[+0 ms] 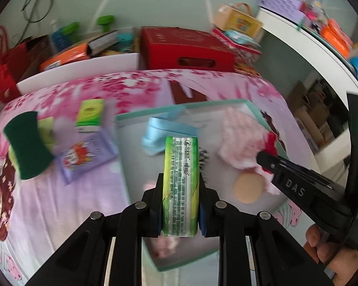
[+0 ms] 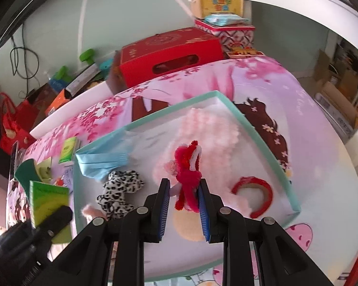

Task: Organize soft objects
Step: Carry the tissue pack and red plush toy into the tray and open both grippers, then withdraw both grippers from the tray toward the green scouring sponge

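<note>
Here, your left gripper (image 1: 180, 205) clamps a green tissue pack (image 1: 181, 186) over the teal-rimmed tray (image 2: 269, 143) on the pink bedspread (image 1: 83, 190). Your right gripper (image 2: 185, 202) pinches a red fuzzy toy (image 2: 187, 176) above the tray's middle. Inside lie a blue mask (image 2: 102, 164), leopard scrunchie (image 2: 119, 188), pink fluffy cloth (image 2: 210, 128) and red hairband (image 2: 257, 190).
</note>
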`<state>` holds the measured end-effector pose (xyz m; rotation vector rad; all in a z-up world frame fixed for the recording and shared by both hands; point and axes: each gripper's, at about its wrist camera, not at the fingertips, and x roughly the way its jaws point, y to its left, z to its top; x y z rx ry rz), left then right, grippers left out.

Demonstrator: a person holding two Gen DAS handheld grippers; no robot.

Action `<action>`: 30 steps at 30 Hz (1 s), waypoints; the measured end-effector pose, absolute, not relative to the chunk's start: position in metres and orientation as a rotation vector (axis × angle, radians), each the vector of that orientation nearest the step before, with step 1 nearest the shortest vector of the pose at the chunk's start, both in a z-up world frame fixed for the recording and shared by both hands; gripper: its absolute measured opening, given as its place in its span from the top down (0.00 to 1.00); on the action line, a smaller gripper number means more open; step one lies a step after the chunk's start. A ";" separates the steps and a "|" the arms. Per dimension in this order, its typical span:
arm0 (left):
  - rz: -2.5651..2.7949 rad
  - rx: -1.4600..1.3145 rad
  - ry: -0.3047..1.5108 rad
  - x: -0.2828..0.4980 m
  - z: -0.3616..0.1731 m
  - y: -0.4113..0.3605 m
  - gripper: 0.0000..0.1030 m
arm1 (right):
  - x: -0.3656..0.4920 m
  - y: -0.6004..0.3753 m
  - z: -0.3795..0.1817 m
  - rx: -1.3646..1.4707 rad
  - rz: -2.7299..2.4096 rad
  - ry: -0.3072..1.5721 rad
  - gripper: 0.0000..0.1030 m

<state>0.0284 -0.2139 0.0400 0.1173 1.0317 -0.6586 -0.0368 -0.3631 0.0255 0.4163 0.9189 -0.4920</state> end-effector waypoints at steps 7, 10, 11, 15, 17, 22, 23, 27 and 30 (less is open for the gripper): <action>-0.684 0.154 1.048 0.018 0.027 -0.233 0.78 | -0.042 -0.372 0.026 0.434 -0.497 0.910 0.75; -0.697 0.155 1.073 0.020 0.022 -0.235 0.77 | -0.041 -0.371 0.025 0.434 -0.489 0.914 0.73; -0.700 0.154 1.076 0.020 0.021 -0.235 0.76 | -0.040 -0.370 0.025 0.434 -0.486 0.915 0.73; -0.694 0.148 1.071 0.021 0.023 -0.233 0.52 | -0.038 -0.369 0.023 0.437 -0.484 0.924 0.71; -0.685 0.153 1.061 0.021 0.026 -0.232 0.49 | -0.037 -0.368 0.023 0.440 -0.484 0.928 0.65; -0.664 0.144 1.048 0.025 0.030 -0.226 0.36 | -0.035 -0.367 0.022 0.435 -0.492 0.939 0.39; -0.659 0.137 1.045 0.027 0.032 -0.224 0.35 | -0.035 -0.366 0.022 0.432 -0.495 0.937 0.36; -0.618 0.133 1.034 0.033 0.033 -0.216 0.28 | -0.035 -0.366 0.022 0.427 -0.506 0.936 0.15; -0.569 0.122 1.030 0.040 0.030 -0.207 0.18 | -0.036 -0.368 0.022 0.430 -0.519 0.932 0.09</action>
